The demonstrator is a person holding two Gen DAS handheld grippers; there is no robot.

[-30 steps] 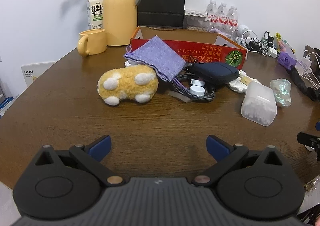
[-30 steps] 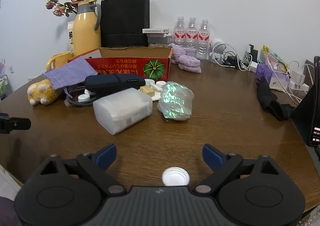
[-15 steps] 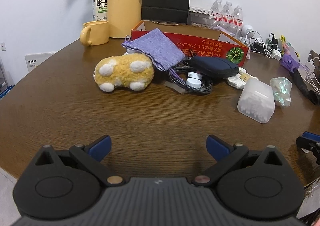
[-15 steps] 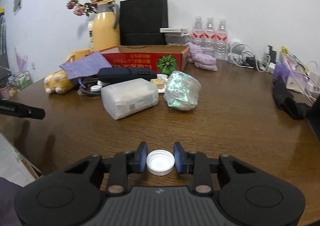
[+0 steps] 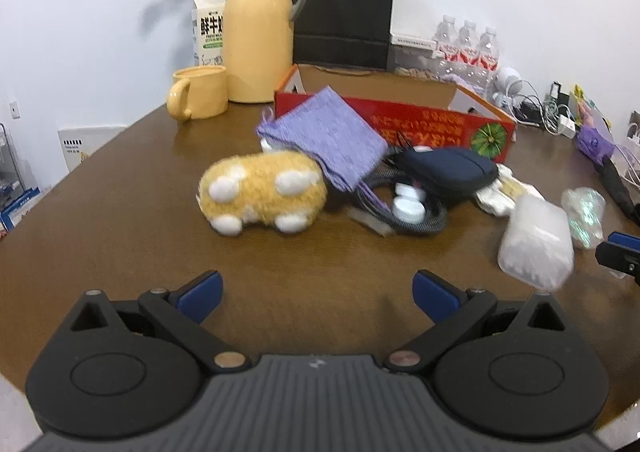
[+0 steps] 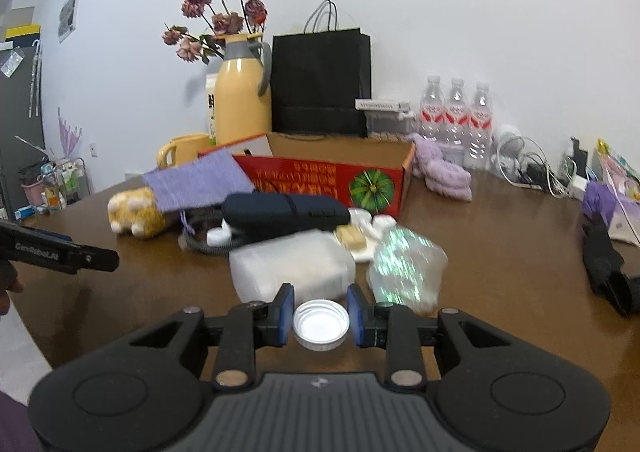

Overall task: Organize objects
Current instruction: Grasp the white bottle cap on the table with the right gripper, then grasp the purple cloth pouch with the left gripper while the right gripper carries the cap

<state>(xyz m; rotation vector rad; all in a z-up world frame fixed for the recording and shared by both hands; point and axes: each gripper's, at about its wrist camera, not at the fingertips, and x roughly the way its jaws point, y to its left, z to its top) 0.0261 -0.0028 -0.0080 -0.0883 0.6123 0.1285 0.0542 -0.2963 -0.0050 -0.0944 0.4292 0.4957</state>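
Broadly, the round brown table carries everything, with a red cardboard box near its far side. In front of the box lies a purple cloth draped over a yellow plush toy. Beside them is a dark blue pouch above a coiled grey cable, then a frosted plastic box and a crumpled iridescent wrapper just beside it.

The right hand-held gripper has just been closing, and its blue pads now press both sides of a small white bottle cap. The cap sits open side up between the fingertips, in front of the frosted box; whether it still touches the table I cannot tell.

The left hand-held gripper stands wide open with nothing between its fingers, low over bare wood, the plush toy well ahead of it. Two more white caps lie inside the cable coil.
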